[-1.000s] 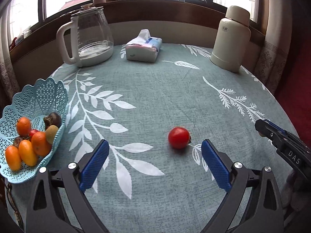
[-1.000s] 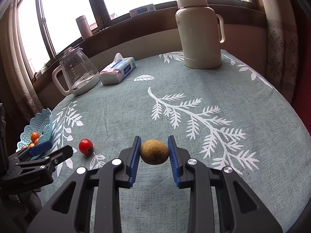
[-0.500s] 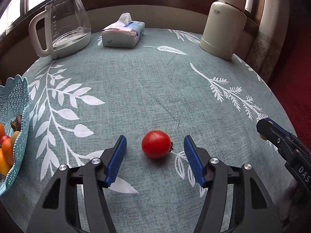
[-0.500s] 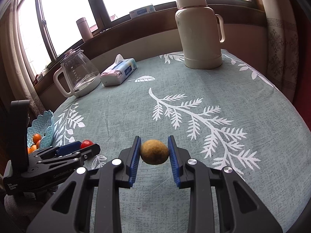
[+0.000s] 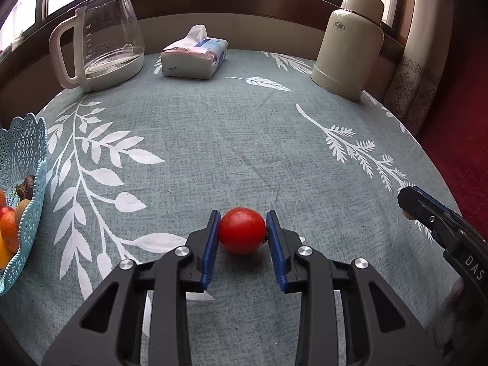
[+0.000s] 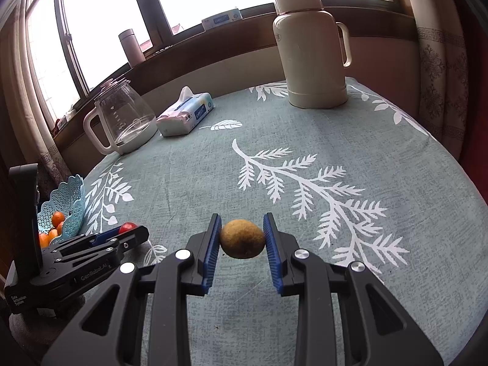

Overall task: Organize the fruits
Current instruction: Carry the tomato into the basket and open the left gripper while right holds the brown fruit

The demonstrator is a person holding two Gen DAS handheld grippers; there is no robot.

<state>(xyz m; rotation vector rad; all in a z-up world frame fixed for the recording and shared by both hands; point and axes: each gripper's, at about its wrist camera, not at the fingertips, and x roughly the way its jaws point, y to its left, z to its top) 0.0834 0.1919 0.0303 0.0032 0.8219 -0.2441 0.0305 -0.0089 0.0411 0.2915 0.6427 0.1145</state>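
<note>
Left gripper [image 5: 242,228] low, level, clamped on tomato [image 5: 242,234]; right gripper [image 6: 242,233] raised, pinching kiwi [image 6: 242,238].

Basket [image 5: 30,152] and its fruit, cut off left.

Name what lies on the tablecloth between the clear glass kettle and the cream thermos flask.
A soft tissue pack lies between the clear glass kettle and the cream thermos flask; both wrist views show it.

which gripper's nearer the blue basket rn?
Left. The left gripper, shut on the tomato, sits just beside the basket; the right gripper, holding the kiwi, is farther away.
</note>
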